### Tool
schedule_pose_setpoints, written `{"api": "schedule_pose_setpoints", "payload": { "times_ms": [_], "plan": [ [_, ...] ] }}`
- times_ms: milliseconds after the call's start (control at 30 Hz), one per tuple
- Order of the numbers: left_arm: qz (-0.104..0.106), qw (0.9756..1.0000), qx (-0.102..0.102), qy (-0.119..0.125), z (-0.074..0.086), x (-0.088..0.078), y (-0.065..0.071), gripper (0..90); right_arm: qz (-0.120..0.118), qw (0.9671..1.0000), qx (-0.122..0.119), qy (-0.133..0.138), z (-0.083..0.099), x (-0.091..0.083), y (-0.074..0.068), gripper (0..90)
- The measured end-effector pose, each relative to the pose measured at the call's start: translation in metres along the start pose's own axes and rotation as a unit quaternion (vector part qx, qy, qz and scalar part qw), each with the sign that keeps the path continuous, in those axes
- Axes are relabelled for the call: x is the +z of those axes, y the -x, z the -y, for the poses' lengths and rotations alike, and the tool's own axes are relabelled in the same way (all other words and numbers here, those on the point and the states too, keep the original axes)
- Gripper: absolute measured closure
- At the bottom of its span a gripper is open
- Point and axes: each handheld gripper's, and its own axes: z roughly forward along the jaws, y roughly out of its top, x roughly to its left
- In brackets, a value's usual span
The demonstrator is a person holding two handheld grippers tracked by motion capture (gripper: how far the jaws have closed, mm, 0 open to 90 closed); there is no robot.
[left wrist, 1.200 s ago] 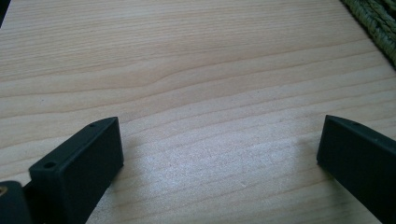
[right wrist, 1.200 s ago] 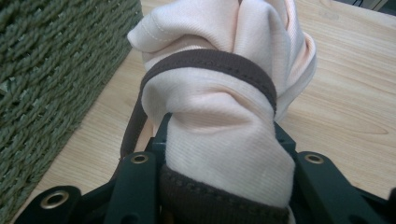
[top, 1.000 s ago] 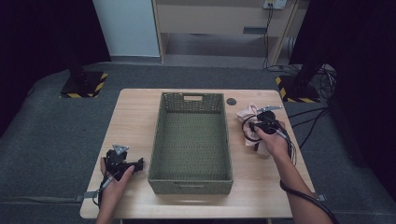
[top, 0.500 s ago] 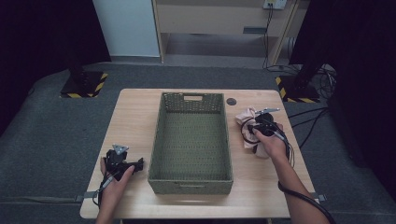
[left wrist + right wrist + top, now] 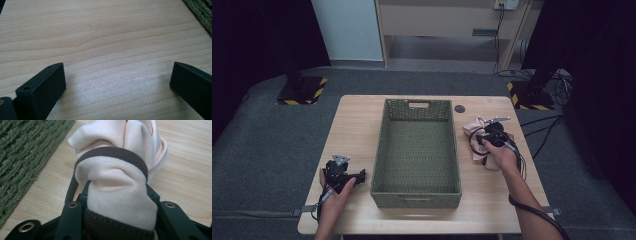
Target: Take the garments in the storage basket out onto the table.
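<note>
Soft pink cloth (image 5: 117, 192) bunches in right gripper (image 5: 117, 202) fingers; left gripper (image 5: 117, 82) fingers spread.

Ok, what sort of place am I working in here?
Probably a lab or recording studio, not a home: black curtains flank a lone wooden table, hazard-striped stand bases sit on grey carpet, and cables trail behind.

A green woven basket (image 5: 417, 145) sits mid-table (image 5: 357, 125). The right gripper (image 5: 493, 136) rests on a pink cloth (image 5: 473, 129) just right of it. The left gripper (image 5: 343, 175) lies near-left, beside the basket.
</note>
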Motion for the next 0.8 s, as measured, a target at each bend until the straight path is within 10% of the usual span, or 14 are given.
{"api": "schedule_pose_setpoints", "payload": {
  "times_ms": [333,800],
  "plan": [
    [0.0,1.0,0.0,0.0,0.0,0.0,0.0,0.0,-0.008,0.9999,0.005,-0.009,0.006,0.006,0.003,51.1],
    [0.0,1.0,0.0,0.0,0.0,0.0,0.0,0.0,-0.026,0.9991,0.029,0.013,0.002,-0.014,0.004,10.4]
  ]
}}
